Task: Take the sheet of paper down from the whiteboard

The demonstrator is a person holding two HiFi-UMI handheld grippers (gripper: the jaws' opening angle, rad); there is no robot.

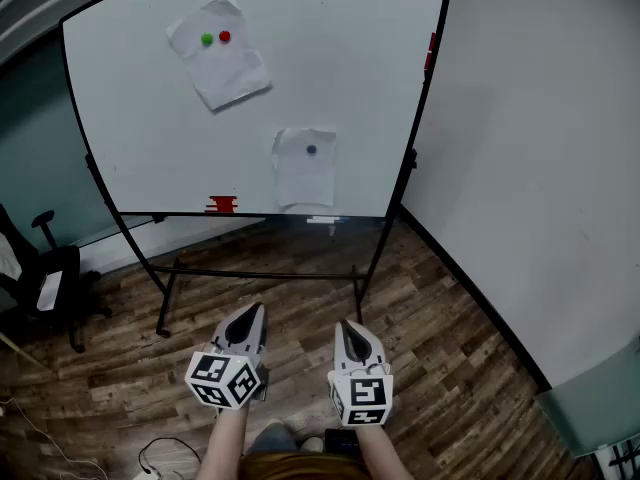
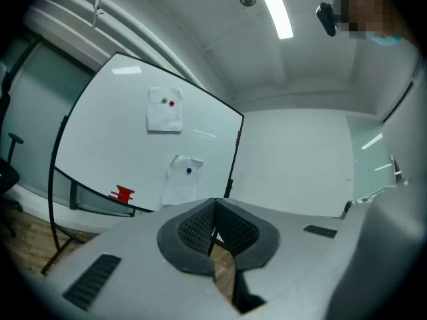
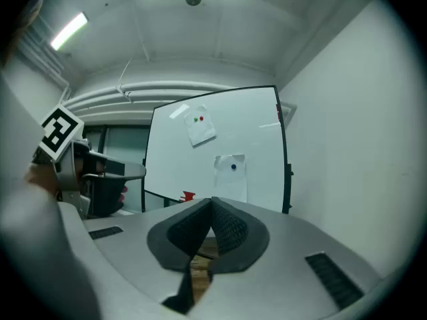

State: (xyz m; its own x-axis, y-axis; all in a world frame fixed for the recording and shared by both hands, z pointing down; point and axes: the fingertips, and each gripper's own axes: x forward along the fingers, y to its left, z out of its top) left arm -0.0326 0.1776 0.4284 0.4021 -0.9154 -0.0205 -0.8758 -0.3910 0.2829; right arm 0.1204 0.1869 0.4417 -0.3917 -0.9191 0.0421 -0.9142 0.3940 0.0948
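Left tool (image 1: 258, 310), right tool (image 1: 346, 325): jaws together, over wood floor (image 1: 440, 340), whiteboard (image 1: 350, 68) beyond.

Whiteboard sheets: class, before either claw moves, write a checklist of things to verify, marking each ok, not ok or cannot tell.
1. Sheets pinned to the whiteboard: ok. Upper sheet under a green magnet and a red magnet; lower sheet under a blue magnet.
2. Left claw empty: ok, shut on nothing.
3. Right claw empty: ok, shut on nothing.
4. Claws opened for a grip: not ok, both are shut.
5. Claws at the board: not ok, both hang over the floor, short of it.
6. Which sheet to take: cannot tell.
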